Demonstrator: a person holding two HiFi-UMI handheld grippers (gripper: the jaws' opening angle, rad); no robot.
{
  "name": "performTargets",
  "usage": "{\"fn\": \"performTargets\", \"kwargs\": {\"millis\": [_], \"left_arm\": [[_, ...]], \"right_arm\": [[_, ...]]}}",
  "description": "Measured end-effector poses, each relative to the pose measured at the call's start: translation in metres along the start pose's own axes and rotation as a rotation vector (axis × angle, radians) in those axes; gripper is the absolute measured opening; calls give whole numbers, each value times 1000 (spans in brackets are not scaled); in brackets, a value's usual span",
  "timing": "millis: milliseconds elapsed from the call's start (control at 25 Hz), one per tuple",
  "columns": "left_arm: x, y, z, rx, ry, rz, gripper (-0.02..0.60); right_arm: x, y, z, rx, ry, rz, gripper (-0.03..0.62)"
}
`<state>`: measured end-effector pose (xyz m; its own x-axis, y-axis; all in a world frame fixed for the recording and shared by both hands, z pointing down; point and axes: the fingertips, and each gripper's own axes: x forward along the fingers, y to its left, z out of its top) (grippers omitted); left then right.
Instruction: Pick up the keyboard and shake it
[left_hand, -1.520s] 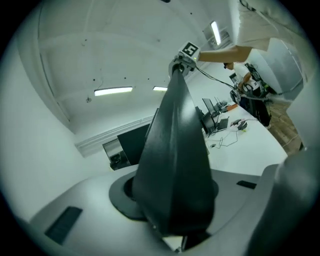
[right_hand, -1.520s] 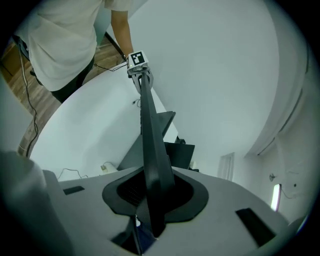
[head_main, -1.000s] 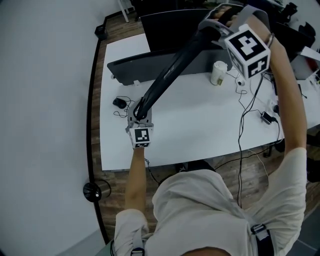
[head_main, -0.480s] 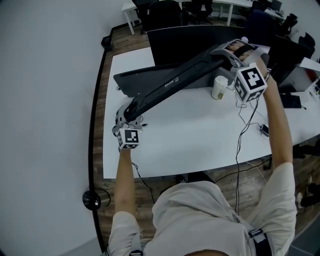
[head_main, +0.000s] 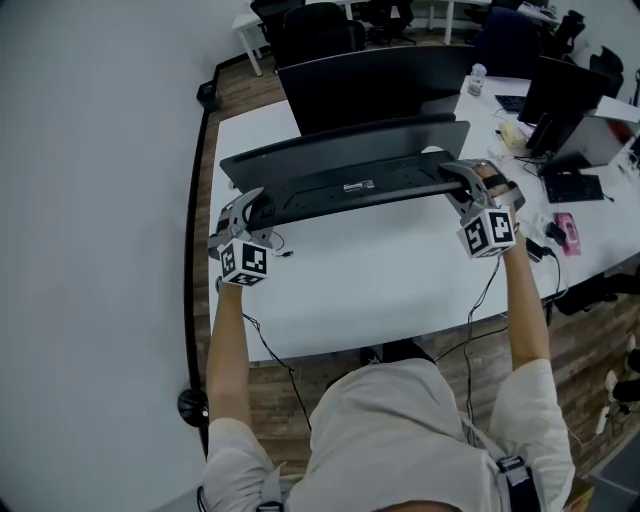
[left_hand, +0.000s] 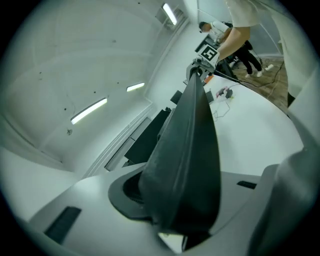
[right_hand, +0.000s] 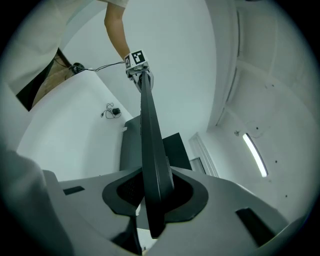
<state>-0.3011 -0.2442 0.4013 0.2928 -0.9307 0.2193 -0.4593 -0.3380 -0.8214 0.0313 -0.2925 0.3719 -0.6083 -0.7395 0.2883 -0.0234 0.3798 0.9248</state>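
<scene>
My left gripper (head_main: 248, 207) is clamping one end of the keyboard (head_main: 350, 187), though its jaws have just been easing apart slightly with that end between them. If they are loosening further, this end could be slipping out mid-shake. The keyboard is stretching from here across to my right gripper (head_main: 462, 182), lifted above the table (head_main: 380, 285), seemingly underside toward me. The right gripper is clenching the far end edge-on, a thin bite that could be twisting loose. Just beyond the 2 grippers, the monitor (head_main: 370, 85) is standing where a hard forward swing could be striking it.
</scene>
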Motion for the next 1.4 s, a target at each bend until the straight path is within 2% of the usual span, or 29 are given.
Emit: {"fn": "performTargets", "kwargs": {"millis": [200,360,560,720,840,1000,1200,1400], "left_arm": [[18,-8,21,180,33,-113,130],[36,-14,44,253,51,-166,140],[42,-32,53,356,67,-230,141],[49,-38,64,418,58,-233,146],[49,-39,65,453,41,-221,147],[42,-34,62,397,33,-161,147],[27,-35,53,227,29,-51,147],[7,-35,43,58,20,69,147]], "right_arm": [[-8,73,-27,199,45,-59,106],[-10,127,-45,363,87,-95,103],[-15,179,-47,501,123,-120,103],[-17,197,-52,570,155,-149,104],[-19,195,-53,558,162,-154,103],[-23,164,-58,451,159,-179,103],[-27,107,-63,236,124,-162,107],[-26,39,-44,17,90,-101,107]]}}
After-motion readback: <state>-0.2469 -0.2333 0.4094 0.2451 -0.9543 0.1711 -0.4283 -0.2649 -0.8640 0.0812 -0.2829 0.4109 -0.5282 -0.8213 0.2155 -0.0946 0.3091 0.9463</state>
